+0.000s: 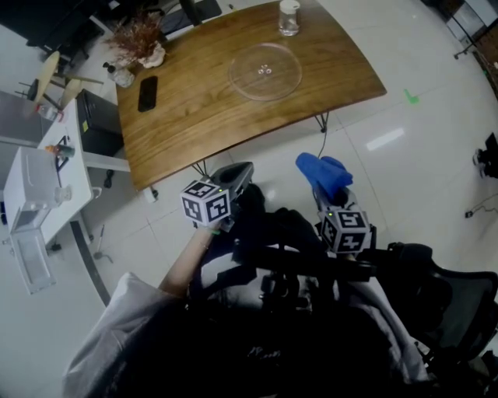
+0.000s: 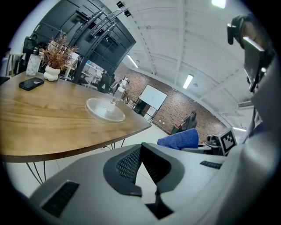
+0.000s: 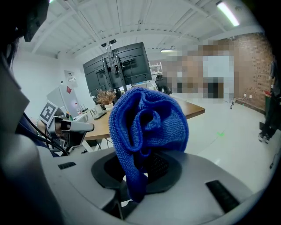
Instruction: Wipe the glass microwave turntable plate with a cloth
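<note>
The clear glass turntable plate point(image 1: 264, 71) lies flat on the far right part of the wooden table point(image 1: 202, 116); in the left gripper view the plate point(image 2: 105, 110) is ahead and to the left. Both grippers hang over the floor, short of the table's near edge. My left gripper point(image 1: 240, 174) is shut, its ribbed pads point(image 2: 131, 163) meeting at the tips with nothing between them. My right gripper point(image 1: 331, 191) is shut on a bunched blue cloth point(image 3: 147, 125), which stands up from the jaws. The cloth point(image 1: 324, 172) also shows in the left gripper view point(image 2: 180, 139).
On the table are a black phone point(image 1: 147, 93), a vase of dried plants point(image 1: 138, 43) and a glass jar point(image 1: 289, 17) behind the plate. A white side table point(image 1: 47, 183) and black box point(image 1: 99, 124) stand left. A black chair point(image 1: 455, 303) is at lower right.
</note>
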### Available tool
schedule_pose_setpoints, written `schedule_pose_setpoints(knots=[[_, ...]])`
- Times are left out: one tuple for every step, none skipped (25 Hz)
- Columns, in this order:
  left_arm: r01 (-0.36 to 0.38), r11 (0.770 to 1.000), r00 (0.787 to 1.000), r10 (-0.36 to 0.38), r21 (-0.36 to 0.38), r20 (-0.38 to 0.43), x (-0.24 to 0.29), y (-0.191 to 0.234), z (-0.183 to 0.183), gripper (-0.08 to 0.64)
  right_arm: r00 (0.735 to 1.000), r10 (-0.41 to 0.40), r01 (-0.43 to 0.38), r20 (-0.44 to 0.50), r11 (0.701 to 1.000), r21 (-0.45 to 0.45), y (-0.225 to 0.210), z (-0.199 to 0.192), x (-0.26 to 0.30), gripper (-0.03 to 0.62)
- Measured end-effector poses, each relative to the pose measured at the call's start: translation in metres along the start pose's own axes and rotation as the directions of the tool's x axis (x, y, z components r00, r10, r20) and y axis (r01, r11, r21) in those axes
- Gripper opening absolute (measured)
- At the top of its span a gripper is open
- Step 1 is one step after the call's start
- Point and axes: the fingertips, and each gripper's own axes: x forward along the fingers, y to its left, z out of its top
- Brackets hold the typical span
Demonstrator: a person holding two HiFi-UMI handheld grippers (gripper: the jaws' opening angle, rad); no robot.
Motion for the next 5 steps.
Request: schedule_pose_setpoints(knots=[[0.003,1.000,1.000,-0.003,0.002,-0.003,0.0001,-0.0009,-0.0007,-0.003,1.000,-0.005,0.005,0.000,1.000,0.001,-0.0014,-0.0013,-0.0006,0.086],[0.006,1.000,1.000,-0.006,0.004,-0.006,0.0001,-0.0019,-0.0014,-0.003,1.000,-0.008,0.008,0.000,1.000,0.003,-0.0023,-0.0021,-0.0015,0.086],[0.007,1.000,1.000,-0.007,0.005,-0.008,0.0001,-0.0029,-0.0019,-0.003,1.000,-0.011,0.011,0.000,1.000,0.005,-0.0030,-0.0024,-0.0026,0.086],[0.008,1.000,1.000,-0.008,0.006,-0.009,0.0000,-0.0040,-0.0024,-0.003,1.000,-0.012,0.012,-0.001,1.000,0.007,-0.0035,-0.0025,-0.0039,0.086],[0.009,1.000,1.000,-0.009,0.006,-0.011,0.0000,-0.0051,-0.0029,-0.003,1.000,-0.014,0.014,-0.002,1.000,0.009,-0.0039,-0.0026,-0.0052,0.086]])
